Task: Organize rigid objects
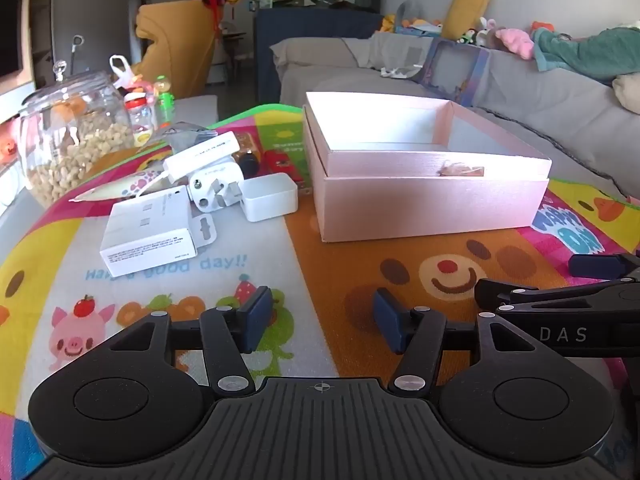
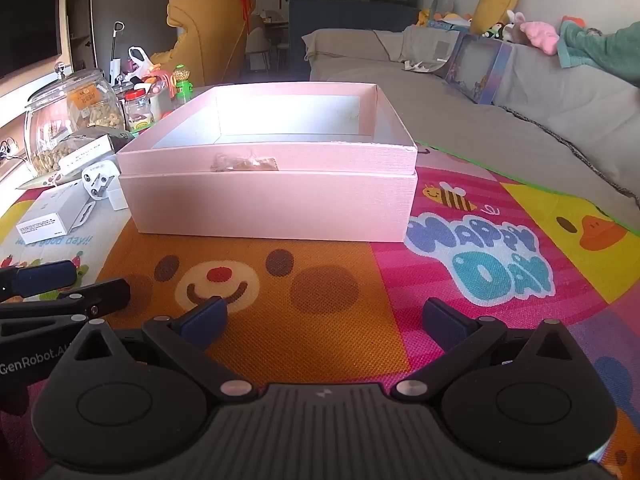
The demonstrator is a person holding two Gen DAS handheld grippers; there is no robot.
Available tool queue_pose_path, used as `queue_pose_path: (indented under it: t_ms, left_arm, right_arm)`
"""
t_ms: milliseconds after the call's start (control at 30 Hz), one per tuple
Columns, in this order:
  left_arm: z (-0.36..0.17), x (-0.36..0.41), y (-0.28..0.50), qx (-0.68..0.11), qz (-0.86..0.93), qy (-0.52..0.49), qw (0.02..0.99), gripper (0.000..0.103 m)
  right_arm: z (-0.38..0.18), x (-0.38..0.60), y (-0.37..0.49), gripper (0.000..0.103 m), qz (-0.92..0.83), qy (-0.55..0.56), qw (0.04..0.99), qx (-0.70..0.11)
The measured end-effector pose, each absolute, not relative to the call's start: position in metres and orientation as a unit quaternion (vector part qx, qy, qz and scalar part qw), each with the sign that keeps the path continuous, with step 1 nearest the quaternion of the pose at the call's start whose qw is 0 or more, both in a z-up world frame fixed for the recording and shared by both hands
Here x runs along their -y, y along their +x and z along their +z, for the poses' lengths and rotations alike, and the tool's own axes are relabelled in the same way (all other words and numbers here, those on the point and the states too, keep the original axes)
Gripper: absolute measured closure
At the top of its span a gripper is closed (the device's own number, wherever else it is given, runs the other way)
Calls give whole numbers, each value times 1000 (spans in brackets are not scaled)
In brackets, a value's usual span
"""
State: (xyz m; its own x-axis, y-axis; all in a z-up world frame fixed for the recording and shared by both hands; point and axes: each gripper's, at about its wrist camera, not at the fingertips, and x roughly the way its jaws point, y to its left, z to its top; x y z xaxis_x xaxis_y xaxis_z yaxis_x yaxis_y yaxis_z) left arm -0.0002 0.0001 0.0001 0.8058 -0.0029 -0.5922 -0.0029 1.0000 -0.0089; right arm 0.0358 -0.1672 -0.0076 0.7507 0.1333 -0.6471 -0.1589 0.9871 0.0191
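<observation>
I am holding both tools low over the table, each tilting downward toward the bright cartoon mat point(image 2: 320, 320). My left tool point(image 1: 322, 322) is sitting with its blue pads partly spread and nothing between them, hovering above the bear face printed on the mat. My right tool point(image 2: 324, 322) is standing with its jaws spread wide, also gripping nothing. The two are hanging side by side: in the left wrist view the right one is poking in at the right edge, and in the right wrist view the left one is showing at the left edge.

Just beyond the right tool, a pink box point(image 2: 272, 204) is sitting open on the mat, its inside looking empty; a torn sticker patch is showing on its front rim. To the left of the box the loose things are lying in a cluster: a white carton point(image 1: 150, 232) nearest me, then a small white tub point(image 1: 269, 196) with a white plug point(image 1: 216, 190) touching it, and a long white box point(image 1: 202, 156) resting on top of the pile. Something red point(image 1: 285, 164) is lying behind them, close beside the pink box.

Farther left a glass jar point(image 1: 72, 136) of nuts is standing at the mat's edge. A grey sofa point(image 2: 520, 120) is running along the right side beyond the table.
</observation>
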Motion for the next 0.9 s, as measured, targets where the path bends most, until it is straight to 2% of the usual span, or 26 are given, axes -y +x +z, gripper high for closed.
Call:
queue_pose_path:
  t_ms: [900]
  left_arm:
    - [0,0,0,-317,-1,-7,948,41]
  right_arm:
    - [-8,167,36,0,77,-20,936,-344]
